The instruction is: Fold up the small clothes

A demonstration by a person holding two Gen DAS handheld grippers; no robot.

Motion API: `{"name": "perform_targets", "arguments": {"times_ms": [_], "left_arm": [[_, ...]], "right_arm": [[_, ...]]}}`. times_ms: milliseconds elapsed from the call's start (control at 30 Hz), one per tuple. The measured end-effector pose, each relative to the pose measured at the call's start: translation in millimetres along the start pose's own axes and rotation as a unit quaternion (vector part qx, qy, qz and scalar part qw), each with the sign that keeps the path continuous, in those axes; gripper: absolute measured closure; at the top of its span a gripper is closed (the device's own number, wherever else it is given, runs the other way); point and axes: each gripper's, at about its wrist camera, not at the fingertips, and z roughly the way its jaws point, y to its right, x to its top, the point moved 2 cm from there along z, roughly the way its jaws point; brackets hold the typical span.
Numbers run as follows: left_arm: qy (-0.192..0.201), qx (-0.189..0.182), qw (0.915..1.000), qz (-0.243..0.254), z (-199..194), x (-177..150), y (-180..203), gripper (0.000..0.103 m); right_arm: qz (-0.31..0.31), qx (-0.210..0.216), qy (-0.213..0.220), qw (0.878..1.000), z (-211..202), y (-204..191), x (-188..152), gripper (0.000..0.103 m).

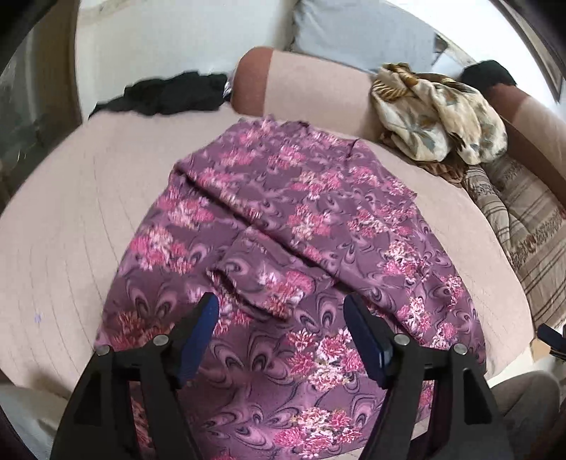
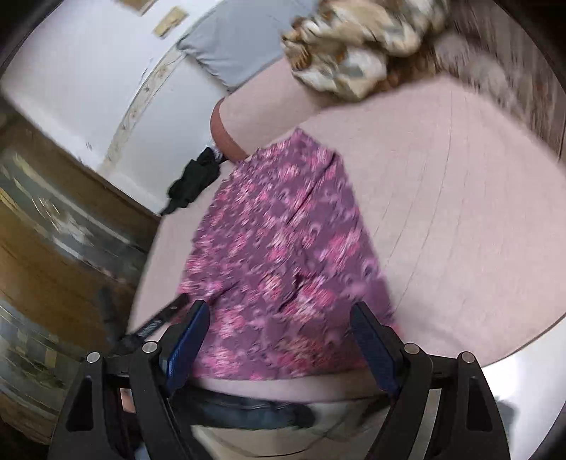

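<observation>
Pink sofa seat (image 1: 63, 226) carries a purple floral garment (image 1: 283, 226) spread from the back cushion (image 1: 311, 92) to the front edge, one sleeve folded across its middle. Left gripper (image 1: 281, 311) and right gripper (image 2: 279, 318) both hover over its near end, jaws spread, holding nothing. Black cloth (image 1: 169, 93) at the seat's far left corner, beige floral bundle (image 1: 435, 113) at the far right.

One purple floral garment (image 1: 283, 226) is counted, one cream floral cloth (image 1: 438, 113), one black garment (image 1: 166, 93), one grey pillow (image 1: 361, 32), one striped blanket (image 1: 523, 226); two grippers are seen, each with two fingers.
</observation>
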Motion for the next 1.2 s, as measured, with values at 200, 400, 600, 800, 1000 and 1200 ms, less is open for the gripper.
{"name": "perform_targets", "arguments": {"times_ms": [200, 400, 600, 800, 1000, 1200], "left_arm": [[0.003, -0.006, 0.9998, -0.020, -2.4, 1.2, -8.9, 0.031], [0.041, -0.009, 0.9991, -0.006, -20.7, 4.9, -2.5, 0.031], [0.067, -0.022, 0.9975, -0.005, -42.2, 8.3, -2.6, 0.031], [0.068, -0.018, 0.9968, -0.037, -48.0, 13.0, -20.9, 0.030], [0.016, 0.010, 0.9975, -0.068, -21.2, 31.2, -45.4, 0.029], [-0.011, 0.014, 0.9966, -0.080, 1.5, 91.2, -68.3, 0.029]], "right_arm": [[0.039, 0.029, 0.029, 0.998, -8.3, 7.5, -1.0, 0.017], [0.008, 0.007, 0.010, 1.000, 6.4, -8.8, -2.3, 0.017], [-0.037, -0.008, 0.017, 0.999, 11.6, -29.2, -7.1, 0.017], [-0.087, -0.043, 0.021, 0.995, 21.5, -41.4, -3.7, 0.017], [-0.085, -0.044, 0.003, 0.995, 51.7, -46.3, 44.1, 0.017], [-0.079, -0.024, -0.036, 0.996, 118.6, -62.3, 125.0, 0.017]]}}
